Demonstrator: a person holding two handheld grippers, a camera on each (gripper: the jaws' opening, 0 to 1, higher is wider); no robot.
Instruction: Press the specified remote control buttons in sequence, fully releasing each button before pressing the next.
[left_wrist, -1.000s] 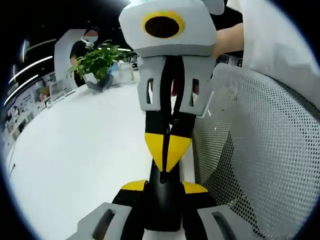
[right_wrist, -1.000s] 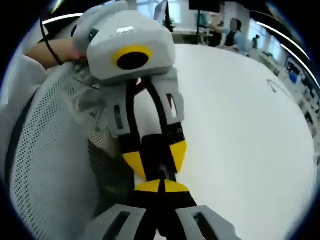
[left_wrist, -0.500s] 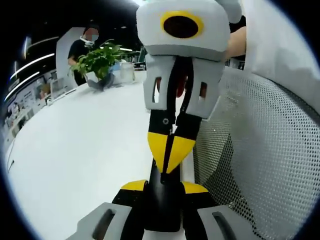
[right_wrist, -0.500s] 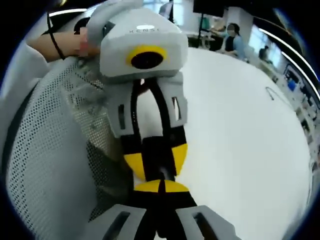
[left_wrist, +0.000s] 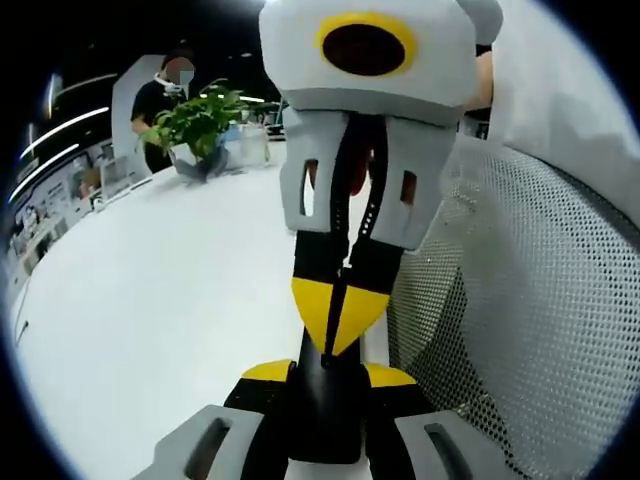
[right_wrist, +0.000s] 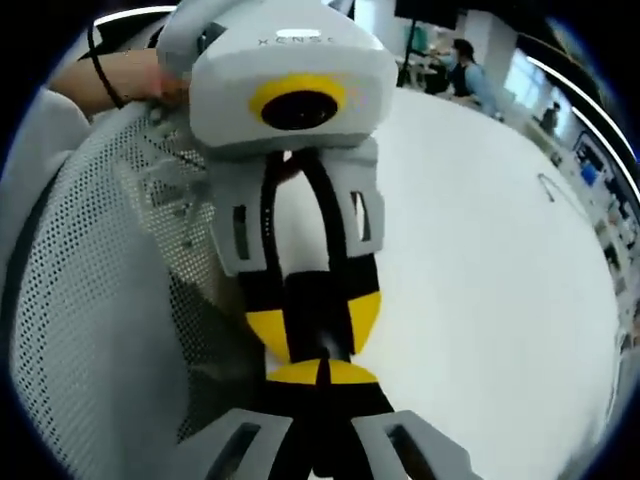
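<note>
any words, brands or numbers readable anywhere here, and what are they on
"XENSE", as best it reads: small grey letters on top of the white housing of the left gripper, seen in the right gripper view; the first letter is unsure.
Screens and signs along the far wall in both views: too small and blurred to read.
Nothing readable on the white table, the potted plant or the mesh chair back.

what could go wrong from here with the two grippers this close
The right gripper points nose to nose at the left gripper, with hardly any gap between them, so a small push may knock them together. The mesh chair back sits right beside both, and a jaw tip could catch in its holes.
</note>
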